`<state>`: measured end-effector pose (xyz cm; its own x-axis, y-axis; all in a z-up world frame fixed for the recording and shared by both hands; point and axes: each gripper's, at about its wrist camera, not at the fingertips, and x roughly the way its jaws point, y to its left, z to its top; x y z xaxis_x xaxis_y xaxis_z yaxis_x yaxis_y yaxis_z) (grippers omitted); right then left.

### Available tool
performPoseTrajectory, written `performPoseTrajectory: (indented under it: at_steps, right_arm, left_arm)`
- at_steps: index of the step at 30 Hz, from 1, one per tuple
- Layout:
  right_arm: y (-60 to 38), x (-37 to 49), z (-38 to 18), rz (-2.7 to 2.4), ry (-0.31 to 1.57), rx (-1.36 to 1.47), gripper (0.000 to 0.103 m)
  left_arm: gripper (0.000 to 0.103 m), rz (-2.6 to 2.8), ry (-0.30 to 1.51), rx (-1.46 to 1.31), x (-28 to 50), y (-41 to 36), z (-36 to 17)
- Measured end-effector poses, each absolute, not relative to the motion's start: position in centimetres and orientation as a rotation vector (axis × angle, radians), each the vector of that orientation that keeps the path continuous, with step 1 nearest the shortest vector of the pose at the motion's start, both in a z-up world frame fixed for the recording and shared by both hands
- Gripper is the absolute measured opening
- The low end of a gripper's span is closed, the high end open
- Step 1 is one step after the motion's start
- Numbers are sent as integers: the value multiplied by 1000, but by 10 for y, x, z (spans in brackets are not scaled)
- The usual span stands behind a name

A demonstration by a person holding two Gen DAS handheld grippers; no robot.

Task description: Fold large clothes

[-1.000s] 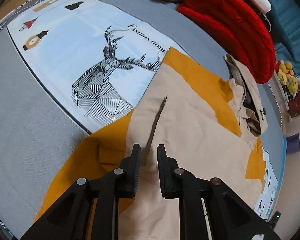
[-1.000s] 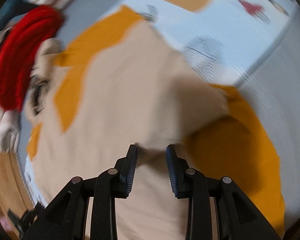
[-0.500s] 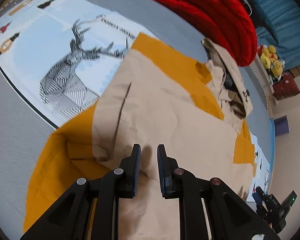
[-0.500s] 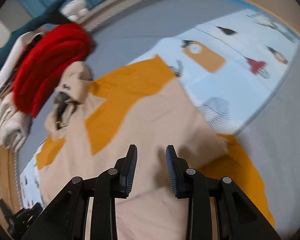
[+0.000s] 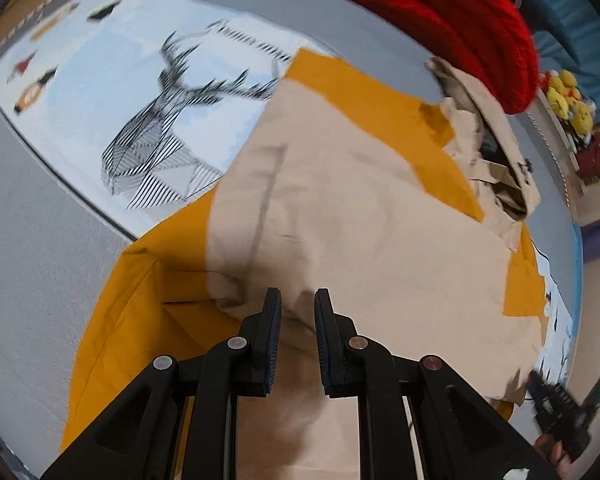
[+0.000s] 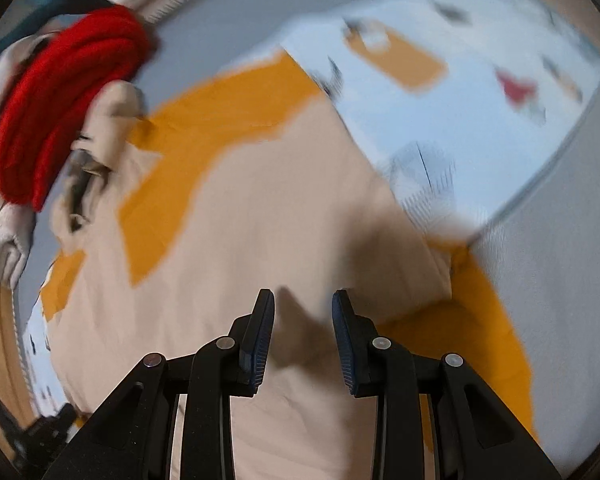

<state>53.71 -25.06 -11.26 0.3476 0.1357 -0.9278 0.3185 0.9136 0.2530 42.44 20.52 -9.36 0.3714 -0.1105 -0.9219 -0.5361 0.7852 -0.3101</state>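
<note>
A large beige and mustard-yellow hooded garment (image 5: 360, 208) lies spread on the printed mat, also filling the right wrist view (image 6: 268, 216). Its hood (image 5: 496, 160) is bunched at the far right. A beige panel is folded over a mustard sleeve (image 5: 140, 304) at the near left. My left gripper (image 5: 297, 304) hovers over the folded beige edge with its jaws apart and nothing between them. My right gripper (image 6: 303, 304) is open above the beige cloth, with the mustard sleeve (image 6: 472, 328) to its right.
The mat (image 5: 100, 92) has a deer print (image 5: 168, 132) and grey borders. A red knitted item (image 5: 452, 12) and light folded clothes (image 6: 0, 224) lie at the mat's far edge. Yellow plush toys (image 5: 568, 96) sit beyond. The other gripper shows at lower right (image 5: 560, 412).
Both grippers have shifted over the garment and both views are now motion-blurred. The right gripper's jaws stand slightly wider. The garment's fold looks unchanged.
</note>
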Motion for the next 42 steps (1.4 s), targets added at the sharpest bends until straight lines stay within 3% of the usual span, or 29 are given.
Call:
performPoseTrajectory:
  at_steps: [5,15,23,28,42]
  right_arm:
    - [-217,541,-89,18,1102,295,32]
    - [-204,542,-144,28,1295,173,32]
    - [-171,539,-122,91,1172,65,32]
    - [-162,537,-149,112,1286,11,32]
    - [-153,514,-36,191,895,-104,32]
  left_arm:
    - [15,287,1129,-538,430,189,-73]
    - [15,282,1135,-527,431,197,-69]
    - [15,256,1123,-512,432,191,-62]
    - [15,258,1116,-505,431,192,-61]
    - [15,202,955,-291,431,153,-33]
